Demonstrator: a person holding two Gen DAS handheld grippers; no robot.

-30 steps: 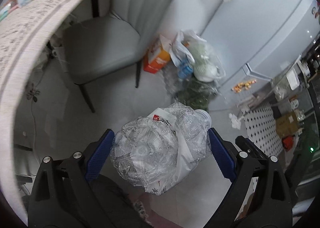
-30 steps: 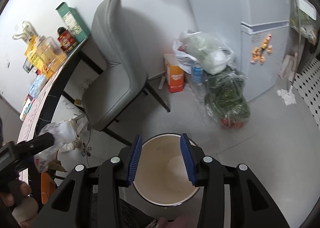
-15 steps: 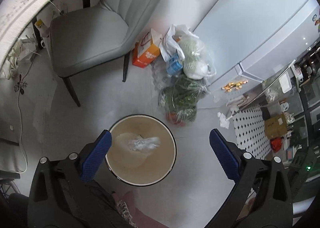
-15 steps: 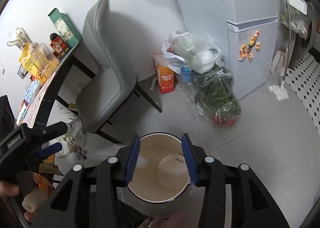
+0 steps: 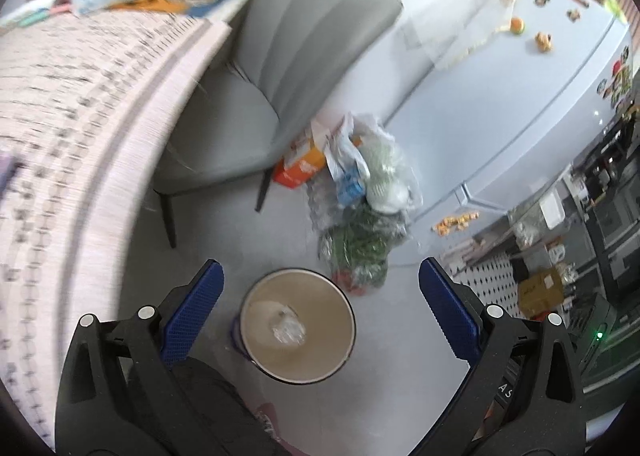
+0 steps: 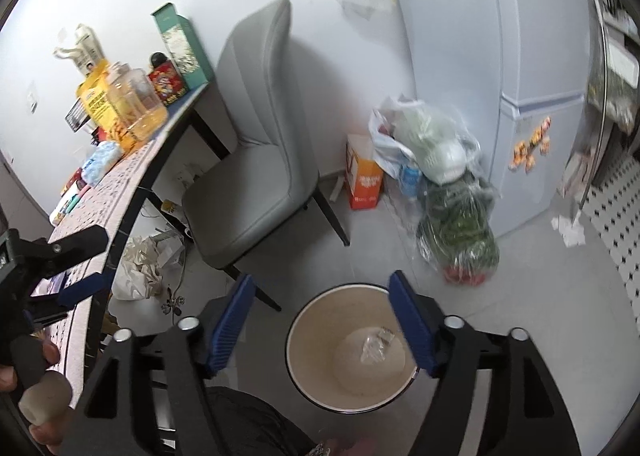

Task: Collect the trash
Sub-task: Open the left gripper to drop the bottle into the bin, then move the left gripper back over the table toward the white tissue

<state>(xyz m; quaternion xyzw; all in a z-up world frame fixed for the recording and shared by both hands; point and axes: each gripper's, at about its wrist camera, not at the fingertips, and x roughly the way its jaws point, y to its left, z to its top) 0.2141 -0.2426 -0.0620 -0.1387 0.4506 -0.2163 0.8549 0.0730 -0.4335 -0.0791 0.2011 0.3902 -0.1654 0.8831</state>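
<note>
Your left gripper (image 5: 320, 308) has let go: the crushed bottle (image 5: 287, 330) now lies in the bin (image 5: 348, 320) (one piece collected). Both jaws stand apart, empty.

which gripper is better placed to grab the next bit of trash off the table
Probably left. In the right wrist view the left gripper is open right at the table edge, while the right gripper hangs open over the bin on the floor, with the crushed bottle inside.
</note>
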